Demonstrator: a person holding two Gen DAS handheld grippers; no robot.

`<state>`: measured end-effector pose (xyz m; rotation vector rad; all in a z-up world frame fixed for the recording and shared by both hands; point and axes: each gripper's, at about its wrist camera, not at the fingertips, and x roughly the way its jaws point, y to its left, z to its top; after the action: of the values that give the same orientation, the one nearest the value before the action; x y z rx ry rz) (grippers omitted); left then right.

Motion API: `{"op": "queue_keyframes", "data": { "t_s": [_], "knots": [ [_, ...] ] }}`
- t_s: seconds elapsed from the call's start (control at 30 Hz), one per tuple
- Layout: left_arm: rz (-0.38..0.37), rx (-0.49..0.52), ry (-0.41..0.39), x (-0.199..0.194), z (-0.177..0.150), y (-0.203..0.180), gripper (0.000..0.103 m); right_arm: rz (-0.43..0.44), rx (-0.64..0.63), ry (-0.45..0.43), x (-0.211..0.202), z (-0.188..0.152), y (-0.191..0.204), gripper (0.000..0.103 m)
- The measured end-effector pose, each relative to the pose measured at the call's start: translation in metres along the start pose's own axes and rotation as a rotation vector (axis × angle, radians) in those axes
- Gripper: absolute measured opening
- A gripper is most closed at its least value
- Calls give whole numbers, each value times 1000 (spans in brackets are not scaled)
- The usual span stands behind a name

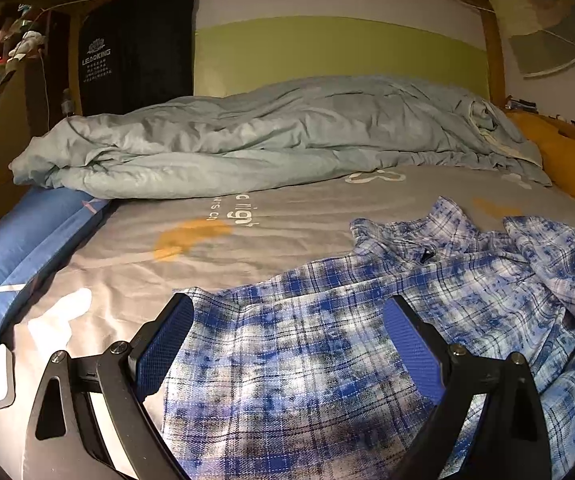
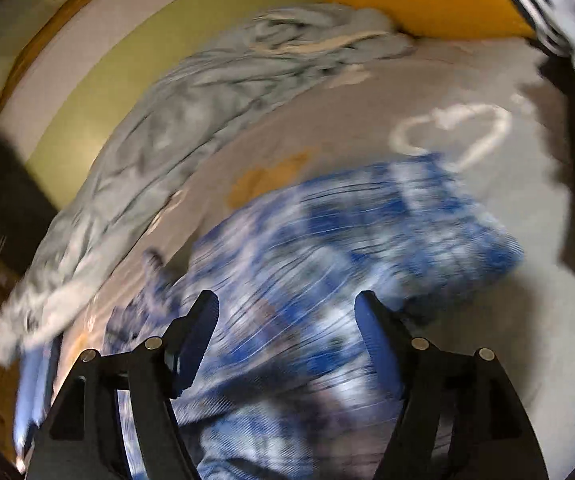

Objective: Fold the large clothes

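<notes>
We see the blue plaid shirt point(image 1: 367, 352) spread rumpled on the grey bed sheet point(image 1: 135, 264), in front of a pale bunched duvet point(image 1: 247, 136) | left gripper point(image 1: 289, 312) jaws spread above the shirt, pinching nothing | right gripper point(image 2: 287, 308) jaws apart over the blurred shirt point(image 2: 327, 240), nothing held.

Dim, warm indoor light; the corners of both fisheye views fall to black and straight edges bow. The left wrist view is sharp, while the right wrist view is smeared throughout by motion blur.
</notes>
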<state>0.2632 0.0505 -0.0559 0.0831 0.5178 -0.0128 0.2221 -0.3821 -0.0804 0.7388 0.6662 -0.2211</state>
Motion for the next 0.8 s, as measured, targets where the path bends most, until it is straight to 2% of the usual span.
{"op": "queue_keyframes", "data": {
  "t_s": [0.17,0.33,0.37,0.4,0.53,0.6,0.63,0.67,0.73,0.77,0.8],
  "knots": [
    [4,32,-11,-3,-2,-8,95,-35,43,-23,5,2,-9,72],
    [5,41,-12,-4,-2,-10,95,-162,87,-235,-32,4,-17,73],
    [5,41,-12,-4,-2,-10,95,-183,102,-248,-35,6,-18,74],
    [5,40,-11,-3,-2,-10,95,-210,134,-250,-35,8,-25,75],
    [5,39,-4,-3,-2,-11,95,-224,230,-110,-10,14,-50,75],
    [5,40,-4,-3,-2,-11,95,-219,226,-132,-8,14,-49,75],
    [4,40,-5,-3,-2,-11,95,-211,218,-142,-8,14,-49,72],
    [4,39,-5,-3,-2,-11,95,-196,210,-141,-5,16,-50,64],
    [3,40,-7,-3,-2,-11,95,-151,229,-101,2,18,-58,17],
    [3,41,-9,-3,-2,-12,95,-132,246,-85,4,18,-64,10],
    [2,42,-11,-4,-2,-13,95,-112,259,-79,6,18,-66,9]
  ]
}}
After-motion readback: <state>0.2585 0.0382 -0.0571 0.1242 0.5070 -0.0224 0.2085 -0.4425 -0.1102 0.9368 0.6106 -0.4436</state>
